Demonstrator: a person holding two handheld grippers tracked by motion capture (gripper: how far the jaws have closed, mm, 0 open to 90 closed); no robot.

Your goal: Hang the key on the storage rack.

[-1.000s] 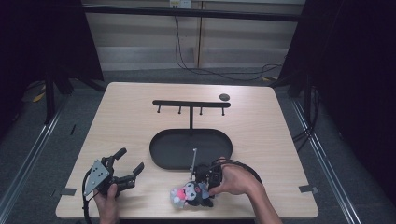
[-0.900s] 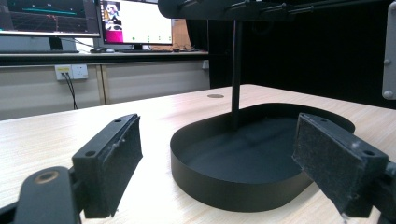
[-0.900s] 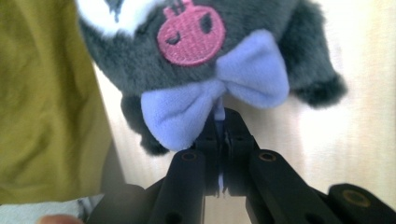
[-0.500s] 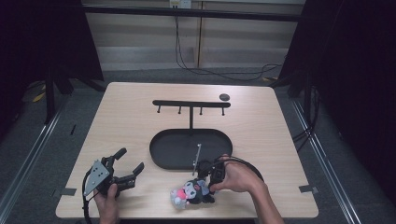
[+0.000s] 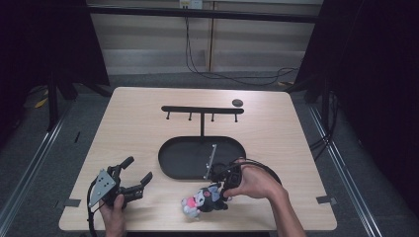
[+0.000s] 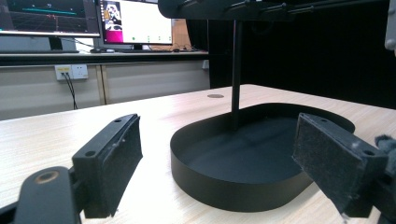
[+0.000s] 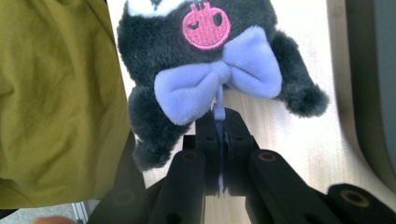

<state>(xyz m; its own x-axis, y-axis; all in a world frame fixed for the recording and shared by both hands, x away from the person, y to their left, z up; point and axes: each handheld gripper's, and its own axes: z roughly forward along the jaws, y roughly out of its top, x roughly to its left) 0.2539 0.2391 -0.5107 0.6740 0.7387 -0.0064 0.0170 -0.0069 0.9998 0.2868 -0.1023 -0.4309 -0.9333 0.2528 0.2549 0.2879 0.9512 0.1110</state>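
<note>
The right gripper [image 7: 219, 135] has its jaws pinched on a thin purple loop, probably a ribbon, of the plush toy [image 5: 205, 200] at the worktop's [image 5: 133, 128] near edge. Left gripper [image 5: 133, 177] rests with jaws spread.

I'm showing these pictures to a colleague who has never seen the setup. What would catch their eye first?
Probably the dark plush toy with its purple bow at the table's near edge, hanging by a thin purple loop pinched in the shut right gripper. Next, the black oval tray at mid-table, with a hook rack standing on a post above it. The left gripper waits open at the near left.
</note>
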